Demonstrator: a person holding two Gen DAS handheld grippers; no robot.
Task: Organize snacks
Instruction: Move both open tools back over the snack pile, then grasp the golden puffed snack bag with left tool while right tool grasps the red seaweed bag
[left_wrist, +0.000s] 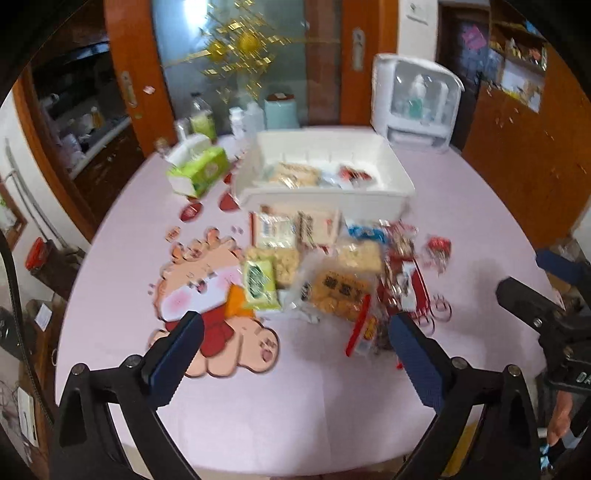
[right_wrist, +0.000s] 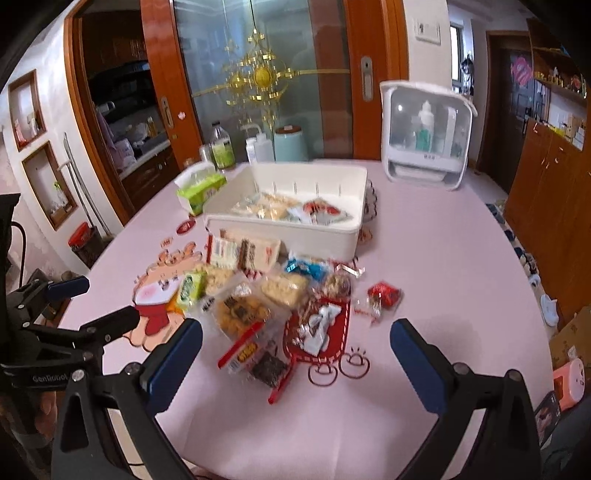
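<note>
Centrally, I see the snack pile (right_wrist: 280, 306) loose on the pink table (right_wrist: 443, 266), just below the white bin (right_wrist: 284, 232), which already holds a few packets. Bare tabletop lies at lower centre and right of frame. My left gripper (left_wrist: 295, 354) and right gripper (right_wrist: 295, 354) both hover spread wide, empty. Motion blur makes the wrappers' print unreadable.

Round table (right_wrist: 424, 258) under a pink cartoon-printed cloth, white bin (right_wrist: 295, 225) of snacks at centre, loose snack packets (right_wrist: 273, 295) heaped just near it, green tissue box (right_wrist: 201, 192) far left, white cabinet (right_wrist: 426, 133) far right, bottles (right_wrist: 221, 147) along the far edge
</note>
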